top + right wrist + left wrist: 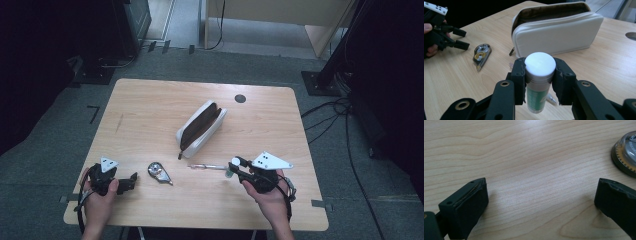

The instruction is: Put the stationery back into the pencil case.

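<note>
Glue stick (539, 82) clamped upright in right gripper (540, 75) at lower frame, open pouch (556, 32) directly beyond toward upper centre; left gripper (541, 197) wide, empty.

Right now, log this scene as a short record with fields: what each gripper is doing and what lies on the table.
right gripper: shut on the glue stick, white cap up, raised off the table
left gripper: open, holding nothing, low over the wood near the table's front left
pencil case: white, unzipped, lying mid-table
correction tape: flat on the table between the two grippers
pen: lying in front of the case, beside the right gripper
table: light wood
</note>
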The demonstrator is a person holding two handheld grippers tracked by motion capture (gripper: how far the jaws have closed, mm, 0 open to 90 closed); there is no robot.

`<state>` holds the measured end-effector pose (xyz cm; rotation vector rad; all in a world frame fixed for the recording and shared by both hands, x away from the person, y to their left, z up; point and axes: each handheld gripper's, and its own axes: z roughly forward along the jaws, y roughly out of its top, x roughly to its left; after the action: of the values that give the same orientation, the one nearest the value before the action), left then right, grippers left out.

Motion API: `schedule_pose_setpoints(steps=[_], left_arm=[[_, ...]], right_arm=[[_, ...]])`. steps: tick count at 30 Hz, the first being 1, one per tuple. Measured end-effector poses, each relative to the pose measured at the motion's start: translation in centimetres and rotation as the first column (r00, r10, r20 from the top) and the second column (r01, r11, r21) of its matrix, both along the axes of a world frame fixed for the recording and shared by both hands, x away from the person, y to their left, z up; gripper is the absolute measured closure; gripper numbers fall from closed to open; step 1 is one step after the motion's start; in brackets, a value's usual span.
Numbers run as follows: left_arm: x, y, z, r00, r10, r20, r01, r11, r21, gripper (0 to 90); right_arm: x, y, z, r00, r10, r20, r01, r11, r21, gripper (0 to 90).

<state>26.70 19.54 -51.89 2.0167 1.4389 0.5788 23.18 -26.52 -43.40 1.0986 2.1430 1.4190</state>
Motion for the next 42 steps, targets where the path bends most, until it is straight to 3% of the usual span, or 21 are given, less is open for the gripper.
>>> schedule_pose_setpoints(steps=[24,42], left_arm=[[0.0,-0.1,0.0,0.9999,-0.011,0.002,0.011,0.9999,0.000,0.0],[0.0,-0.1,0.0,0.9998,-0.019,0.001,0.019,0.9998,0.000,0.0]], right_arm=[[3.5,2.1,3.8,0.9989,0.016,0.044,-0.017,0.9995,0.026,65.7],[5.9,4.3,6.1,0.9951,0.041,0.090,-0.042,0.9990,0.011,65.7]])
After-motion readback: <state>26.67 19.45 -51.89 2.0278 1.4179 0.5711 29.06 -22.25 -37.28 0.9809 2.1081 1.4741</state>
